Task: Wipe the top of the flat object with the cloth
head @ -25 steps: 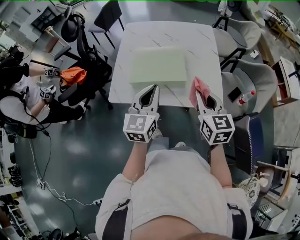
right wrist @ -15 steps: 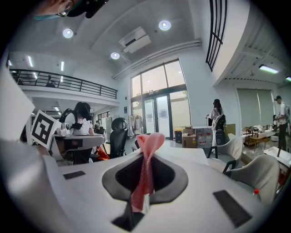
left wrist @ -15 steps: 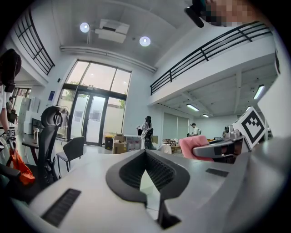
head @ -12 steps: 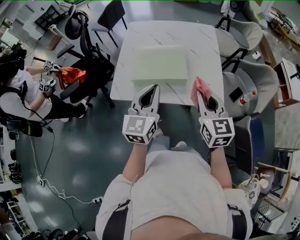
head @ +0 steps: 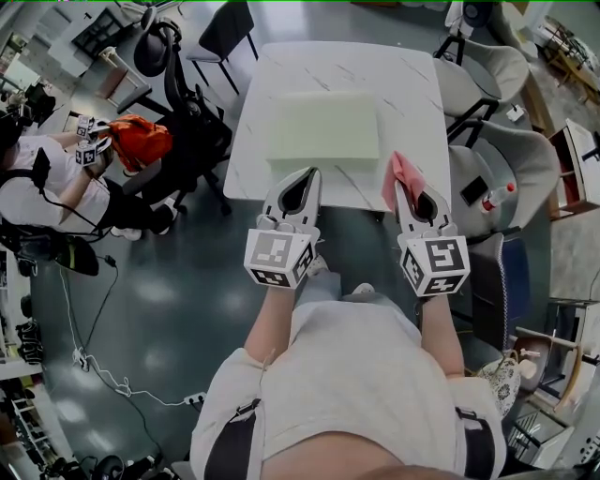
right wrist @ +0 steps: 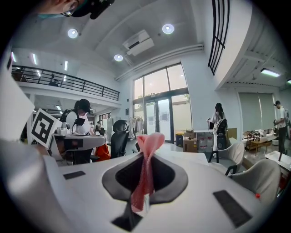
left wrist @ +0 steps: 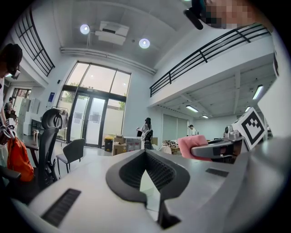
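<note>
A pale green flat pad (head: 322, 128) lies on the white marble table (head: 412, 84). My left gripper (head: 309, 173) hangs at the table's near edge, just short of the pad. Its jaws are shut with nothing between them, as the left gripper view (left wrist: 146, 154) also shows. My right gripper (head: 397, 187) is at the table's near right corner, shut on a pink cloth (head: 404, 172). The cloth (right wrist: 147, 170) runs up between the jaws and bunches above the tips of the right gripper (right wrist: 148, 152). Seen from the left gripper, the pink cloth (left wrist: 192, 146) shows at the right.
A black office chair (head: 183, 103) and a dark chair (head: 220, 28) stand left of the table. Grey armchairs (head: 502, 155) are close on the right, with a bottle (head: 491, 195) beside them. A seated person (head: 47, 187) at far left holds an orange item (head: 141, 141).
Both grippers stay where they were, the right still holding the cloth. The person at far left has lifted the orange item a little.
</note>
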Motion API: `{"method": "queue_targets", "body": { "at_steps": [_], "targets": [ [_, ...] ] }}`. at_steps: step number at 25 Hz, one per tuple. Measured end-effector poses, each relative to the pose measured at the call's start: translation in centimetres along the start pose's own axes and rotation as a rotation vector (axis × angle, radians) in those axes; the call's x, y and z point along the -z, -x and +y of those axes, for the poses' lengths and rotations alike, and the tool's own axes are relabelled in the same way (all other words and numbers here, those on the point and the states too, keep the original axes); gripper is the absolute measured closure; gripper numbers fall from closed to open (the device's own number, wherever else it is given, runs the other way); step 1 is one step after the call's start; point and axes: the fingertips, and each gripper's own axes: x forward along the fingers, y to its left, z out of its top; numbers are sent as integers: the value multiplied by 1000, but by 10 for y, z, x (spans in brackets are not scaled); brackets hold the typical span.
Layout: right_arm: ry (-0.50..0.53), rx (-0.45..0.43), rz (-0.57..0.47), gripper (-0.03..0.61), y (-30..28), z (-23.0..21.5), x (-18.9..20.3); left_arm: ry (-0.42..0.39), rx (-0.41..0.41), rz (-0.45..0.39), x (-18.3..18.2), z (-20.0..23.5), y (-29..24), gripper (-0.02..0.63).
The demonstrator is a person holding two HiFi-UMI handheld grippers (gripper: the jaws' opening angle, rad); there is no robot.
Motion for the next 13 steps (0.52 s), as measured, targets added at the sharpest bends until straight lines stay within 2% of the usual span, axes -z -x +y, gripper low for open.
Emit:
{"method": "queue_targets", "body": {
  "at_steps": [13],
  "targets": [
    [4, -14, -13, 549, -11, 3, -7, 7, -25, -5, -2, 11, 1, 601]
  ]
}}
